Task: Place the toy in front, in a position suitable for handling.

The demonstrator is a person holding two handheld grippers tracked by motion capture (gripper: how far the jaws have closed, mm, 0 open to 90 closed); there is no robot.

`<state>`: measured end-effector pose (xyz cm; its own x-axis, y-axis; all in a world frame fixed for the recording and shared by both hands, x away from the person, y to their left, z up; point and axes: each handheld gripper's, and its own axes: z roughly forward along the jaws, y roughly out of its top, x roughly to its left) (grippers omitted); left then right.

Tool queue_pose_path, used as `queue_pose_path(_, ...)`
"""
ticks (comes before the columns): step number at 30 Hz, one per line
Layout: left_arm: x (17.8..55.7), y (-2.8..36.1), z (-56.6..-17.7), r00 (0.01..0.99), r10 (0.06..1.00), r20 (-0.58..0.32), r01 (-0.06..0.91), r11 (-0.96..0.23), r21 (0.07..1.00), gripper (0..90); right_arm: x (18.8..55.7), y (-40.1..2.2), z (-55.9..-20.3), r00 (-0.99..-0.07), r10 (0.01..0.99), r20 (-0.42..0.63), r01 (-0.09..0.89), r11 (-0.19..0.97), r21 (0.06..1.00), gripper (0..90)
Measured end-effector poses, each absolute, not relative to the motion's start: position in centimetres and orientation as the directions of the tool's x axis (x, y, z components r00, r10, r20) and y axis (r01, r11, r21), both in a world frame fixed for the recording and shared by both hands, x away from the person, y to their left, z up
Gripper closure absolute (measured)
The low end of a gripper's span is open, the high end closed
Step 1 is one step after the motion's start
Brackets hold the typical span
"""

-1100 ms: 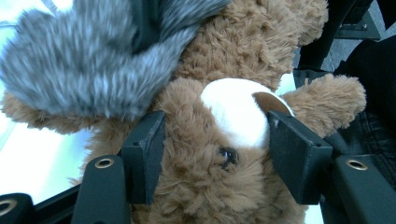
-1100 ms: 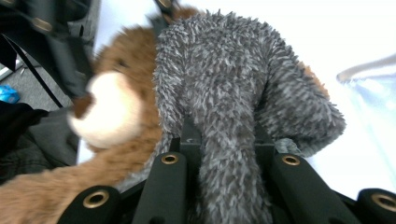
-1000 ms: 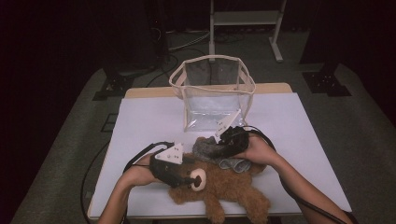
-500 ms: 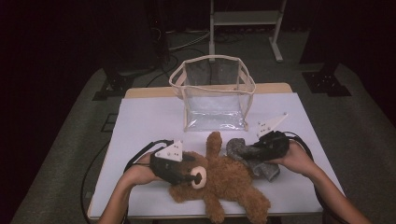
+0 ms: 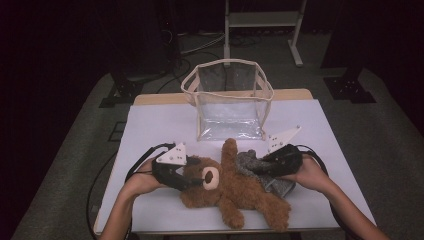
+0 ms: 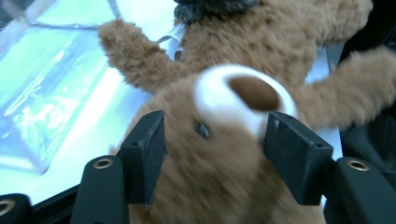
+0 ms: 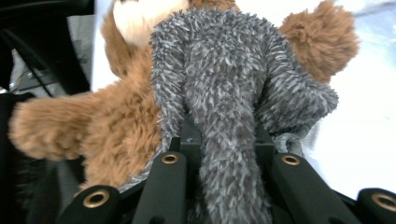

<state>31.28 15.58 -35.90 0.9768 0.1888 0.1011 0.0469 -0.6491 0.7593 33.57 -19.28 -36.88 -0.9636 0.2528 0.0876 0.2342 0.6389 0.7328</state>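
A brown teddy bear [image 5: 235, 192] lies on its back on the white table [image 5: 160, 125], head to the left. My left gripper [image 5: 197, 181] has its jaws on either side of the bear's head [image 6: 233, 154], and the fur is squeezed between the pads [image 6: 149, 149]. A grey fuzzy garment [image 5: 277, 184] lies bunched over the bear's right side. My right gripper [image 5: 256, 169] is shut on a fold of this grey garment [image 7: 219, 93], which drapes over the jaws. Behind the garment in the right gripper view, the bear's arm and body [image 7: 116, 126] show.
A clear plastic bag [image 5: 230, 107] with cream trim stands open and upright at the back middle of the table, just beyond the bear's raised arm [image 5: 230, 150]. Bare table lies left of the bag and along the right edge. Dark floor and stands surround the table.
My right gripper has moved to the right with the grey garment, dragging it off the bear's chest toward its right side. The bear's arm now sticks up. The left gripper stayed on the head.
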Motion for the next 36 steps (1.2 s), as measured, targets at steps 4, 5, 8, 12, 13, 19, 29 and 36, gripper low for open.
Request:
queue_pose_path(4, 31.1, 16.7, -36.8, 0.974, 0.209, 0.083, 0.086, -0.690, 0.719, 36.1, 34.7, -20.0, -37.3, -0.951, 0.291, 0.105, 0.272, 0.626, 0.731, 73.5)
queue_pose_path(5, 31.1, 16.7, -36.8, 0.974, 0.209, 0.083, 0.086, -0.690, 0.719, 36.1, 34.7, -20.0, -37.3, -0.951, 0.291, 0.105, 0.272, 0.626, 0.731, 73.5)
queue_pose_path(8, 31.6, 16.5, -38.3, 0.975, 0.216, 0.045, 0.117, -0.677, 0.727, 38.2, 35.3, -20.3, -37.5, -0.943, 0.315, 0.108, 0.292, 0.624, 0.725, 73.6)
queue_pose_path(12, 31.5, 16.1, -38.7, 0.977, 0.211, 0.027, 0.124, -0.668, 0.734, 40.0, 33.8, -19.7, -36.3, -0.956, 0.291, 0.036, 0.222, 0.640, 0.735, 73.5)
queue_pose_path(13, 31.5, 16.1, -38.7, 0.977, 0.211, 0.027, 0.124, -0.668, 0.734, 40.4, 33.8, -19.7, -36.3, -0.956, 0.291, 0.036, 0.222, 0.640, 0.735, 73.5)
queue_pose_path(19, 31.3, 15.5, -38.8, 0.975, 0.218, 0.045, 0.116, -0.669, 0.734, 41.2, 29.6, -18.7, -35.7, -0.976, 0.216, 0.006, 0.143, 0.623, 0.769, 73.5)
queue_pose_path(29, 31.2, 14.8, -39.0, 0.977, 0.211, 0.045, 0.108, -0.659, 0.745, 42.3, 27.5, -20.3, -37.5, -0.962, 0.272, -0.030, 0.158, 0.641, 0.751, 74.2)
queue_pose_path(36, 31.3, 12.7, -39.0, 0.976, 0.214, 0.030, 0.118, -0.644, 0.756, 42.4, 30.3, -22.1, -37.2, -0.944, 0.327, -0.043, 0.197, 0.662, 0.723, 74.3)
